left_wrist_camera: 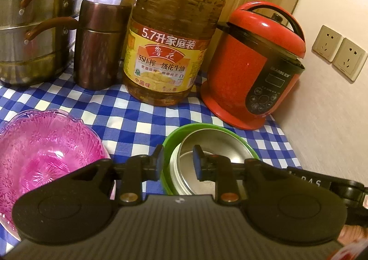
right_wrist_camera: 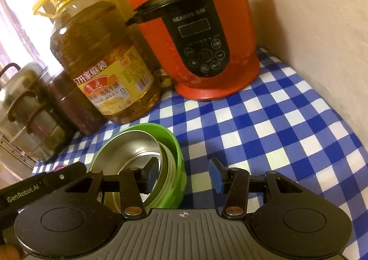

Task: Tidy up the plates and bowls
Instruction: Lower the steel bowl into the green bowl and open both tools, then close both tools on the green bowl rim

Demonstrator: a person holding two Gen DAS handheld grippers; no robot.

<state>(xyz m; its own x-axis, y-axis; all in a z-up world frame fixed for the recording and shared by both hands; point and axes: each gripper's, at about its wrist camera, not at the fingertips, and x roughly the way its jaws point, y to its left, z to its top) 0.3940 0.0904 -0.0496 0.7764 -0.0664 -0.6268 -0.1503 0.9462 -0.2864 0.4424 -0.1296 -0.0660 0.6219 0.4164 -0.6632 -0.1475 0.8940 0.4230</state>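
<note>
From the left wrist, the left tongs [left_wrist_camera: 178, 156] stood a little apart, straddling the near-left rim of the green bowl [left_wrist_camera: 171, 138], one pad outside the wall and one inside; neither pad looked to press on it, so I judged them released; a steel bowl [left_wrist_camera: 211, 145] sat nested inside the green one, tilted rather than flat; the pink glass bowl [left_wrist_camera: 41, 156] rested on the checked desk [left_wrist_camera: 138, 117] just to the left, apart from the green one; behind stood a steamer pot [left_wrist_camera: 39, 30], a brown canister [left_wrist_camera: 99, 46], an oil bottle [left_wrist_camera: 170, 41] and a red cooker [left_wrist_camera: 253, 64]; from the right wrist, the right tongs [right_wrist_camera: 184, 174] were spread wider, the left pad inside the steel bowl [right_wrist_camera: 131, 147] and the right pad hanging clear over the cloth, with the right wall of the green bowl [right_wrist_camera: 176, 145] between them but ungripped; so both tongs were let go and the nested pair sat on the desk in front of the oil bottle [right_wrist_camera: 103, 64] and the cooker [right_wrist_camera: 197, 36]; the stacking of these two bowls seemed done, though the steel one sat crooked; the next move likely called for drawing both tongs back clear of the rims without tipping the stack, then turning to the pink bowl
</note>
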